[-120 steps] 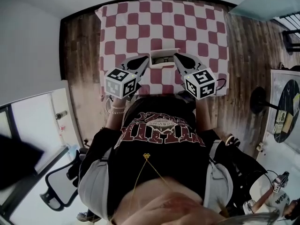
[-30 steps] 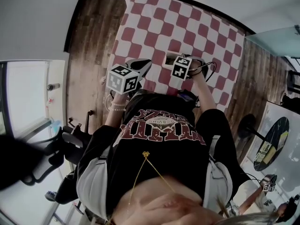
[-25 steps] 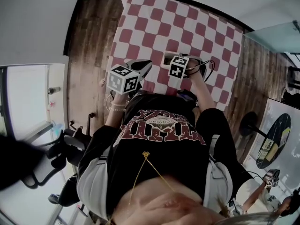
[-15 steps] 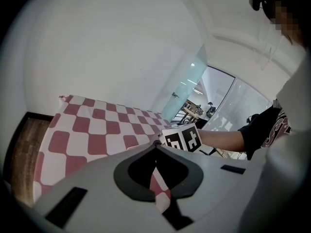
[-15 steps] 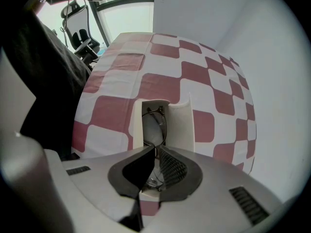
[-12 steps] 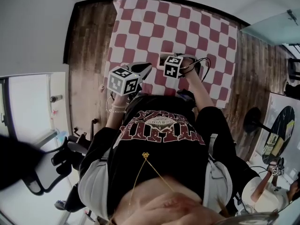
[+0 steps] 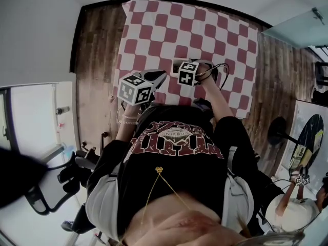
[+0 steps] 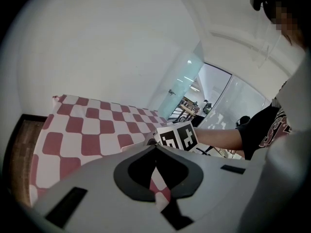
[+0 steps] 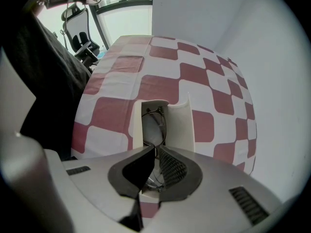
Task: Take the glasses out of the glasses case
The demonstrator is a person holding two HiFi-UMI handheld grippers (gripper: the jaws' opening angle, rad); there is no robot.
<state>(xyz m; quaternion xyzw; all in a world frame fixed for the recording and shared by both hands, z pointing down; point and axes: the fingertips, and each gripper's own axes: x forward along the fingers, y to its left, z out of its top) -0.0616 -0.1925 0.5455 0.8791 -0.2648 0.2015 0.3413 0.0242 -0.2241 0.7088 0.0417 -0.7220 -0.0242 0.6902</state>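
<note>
The white glasses case [image 9: 181, 123] lies open on the checked tablecloth [image 9: 160, 89], with wire-rimmed glasses [image 9: 156, 116] inside it. My right gripper [image 9: 155, 148] sits right over the case, its tips met on the middle of the glasses' frame. In the head view the case [image 7: 176, 62] peeks out beside the right gripper's marker cube [image 7: 188, 72]. My left gripper [image 8: 156, 146] is shut and holds nothing; it hovers to the left of the case, and the right cube [image 8: 177, 136] shows just past its tips. The head view puts the left gripper [image 7: 162, 76] near the table's front edge.
The red-and-white cloth [image 7: 205, 29] covers a small table, with wooden floor on both sides. A black cable [image 7: 221, 72] loops by the right hand. An office chair [image 7: 56, 181] stands behind at the left. A white wall runs along the table's far side.
Over the last seconds my right gripper has swung from beside the case to right over it. In the last half second both grippers have hardly moved.
</note>
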